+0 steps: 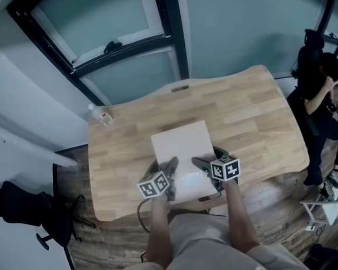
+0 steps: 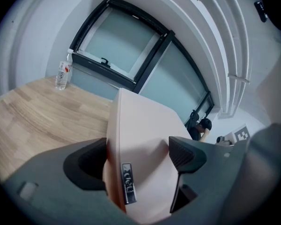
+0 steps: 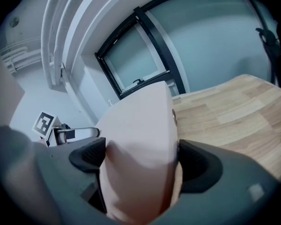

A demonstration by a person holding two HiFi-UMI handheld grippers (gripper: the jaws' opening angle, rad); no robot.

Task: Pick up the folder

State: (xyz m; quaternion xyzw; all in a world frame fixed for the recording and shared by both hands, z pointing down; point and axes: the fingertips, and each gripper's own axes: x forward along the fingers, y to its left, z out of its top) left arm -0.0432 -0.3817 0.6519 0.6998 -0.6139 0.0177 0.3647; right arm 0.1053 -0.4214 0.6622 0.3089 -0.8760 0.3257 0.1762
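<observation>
Pale pink folder (image 1: 179, 145) sits over the worktop's (image 1: 253, 117) near side, its near edge clamped by both the left tool (image 2: 138, 158) and the right tool (image 3: 140, 156). It looks light, thin, bendy and probably slick, so two spread grips along that edge should limit sagging.
</observation>
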